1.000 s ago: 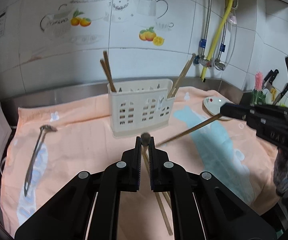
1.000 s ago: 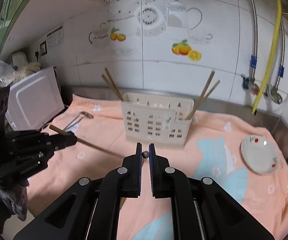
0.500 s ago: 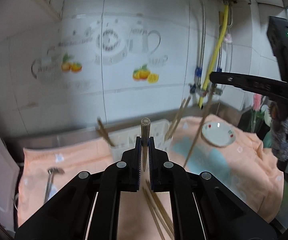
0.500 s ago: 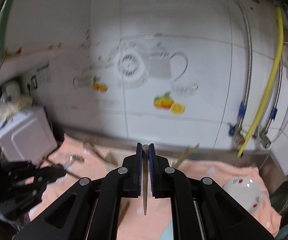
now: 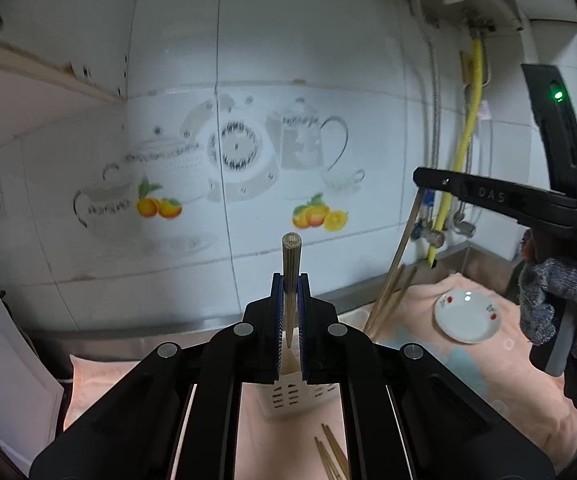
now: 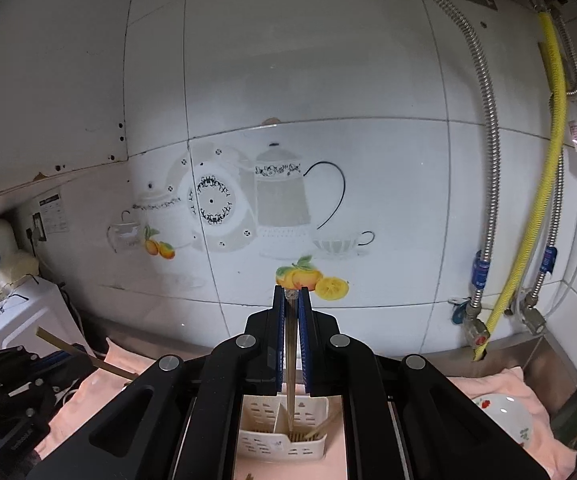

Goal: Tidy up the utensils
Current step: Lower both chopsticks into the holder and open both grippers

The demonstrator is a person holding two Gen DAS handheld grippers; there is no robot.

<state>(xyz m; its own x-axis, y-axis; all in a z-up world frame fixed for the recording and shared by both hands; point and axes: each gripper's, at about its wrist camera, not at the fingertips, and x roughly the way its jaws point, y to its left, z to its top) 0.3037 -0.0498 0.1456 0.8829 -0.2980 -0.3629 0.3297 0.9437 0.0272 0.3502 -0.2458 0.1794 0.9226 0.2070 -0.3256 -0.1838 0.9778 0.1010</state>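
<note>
My left gripper is shut on a wooden chopstick, held upright above the cream utensil holder. My right gripper is shut on another chopstick, whose tip hangs over the right compartment of the utensil holder. The right gripper also shows in the left wrist view with its chopstick hanging down. The left gripper shows at the left of the right wrist view. Loose chopsticks lie on the peach cloth.
A small white dish with red print lies on the cloth at the right; it also shows in the right wrist view. A tiled wall, steel hoses and a yellow hose stand behind. A white appliance is at the left.
Both grippers have lifted their chopsticks off the cloth and turned them upright. They now hold them high above the utensil holder.
</note>
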